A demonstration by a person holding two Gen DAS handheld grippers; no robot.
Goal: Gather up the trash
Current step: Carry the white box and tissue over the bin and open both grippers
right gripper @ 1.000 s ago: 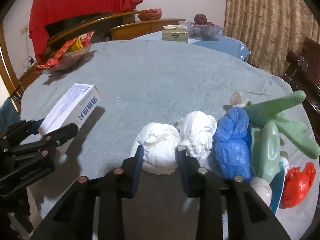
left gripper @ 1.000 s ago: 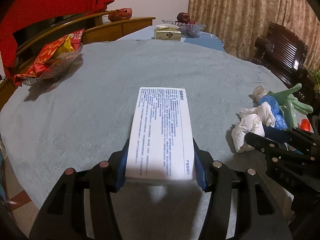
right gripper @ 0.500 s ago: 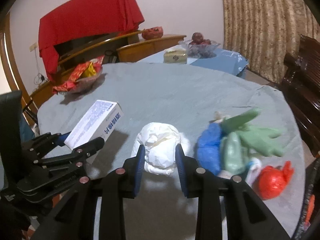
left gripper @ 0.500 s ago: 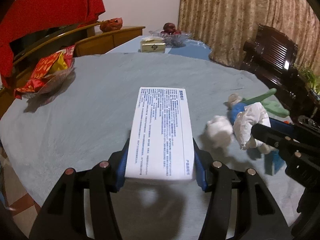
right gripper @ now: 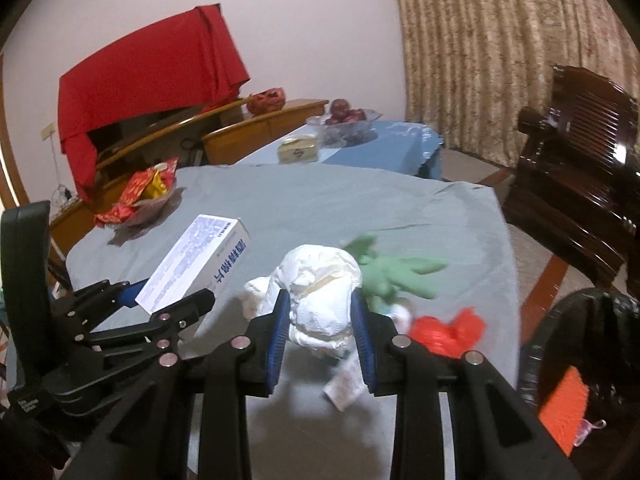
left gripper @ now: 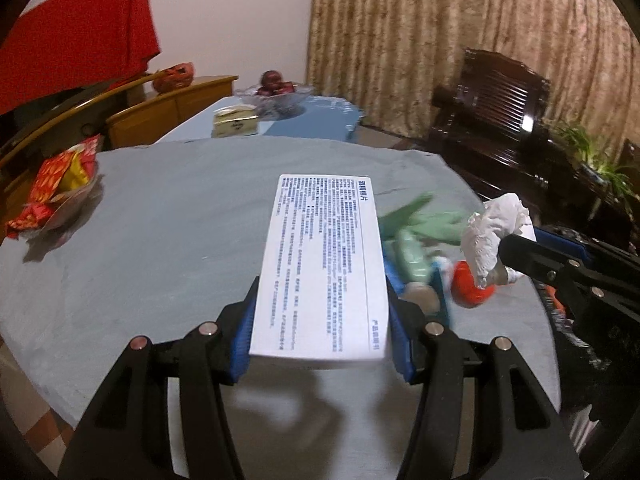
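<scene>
My left claw is clamped on a flat white cardboard box printed with blue text, its blue pads pressed against the two long sides; the box is held above the round worktop under a grey-blue cloth. My right claw is clenched around a crumpled white paper wad, which bulges up and out from between the blue pads and is likewise held up off the worktop.

Taking the white box as my landmark: in the right wrist view it sits to the left of the paper wad, tilted, with my left claw's black frame below it. In the left wrist view, just to the right of the box and partly hidden behind its edge, lies a blurred heap of trash on the cloth: pale green rubber gloves, something blue I cannot make out, and a crumpled red plastic piece. The paper wad appears further right of the box, above that heap.

Well to the left of the box, near the worktop's rim, a clear glass dish of red and yellow snack packets rests on the cloth. Beyond the box, on a second table with a blue cover, stand a yellowish tissue box and a glass bowl of dark red fruit.

At the lower right of the right wrist view, beside the worktop's edge, is a black-lined waste bin with something orange inside.
</scene>
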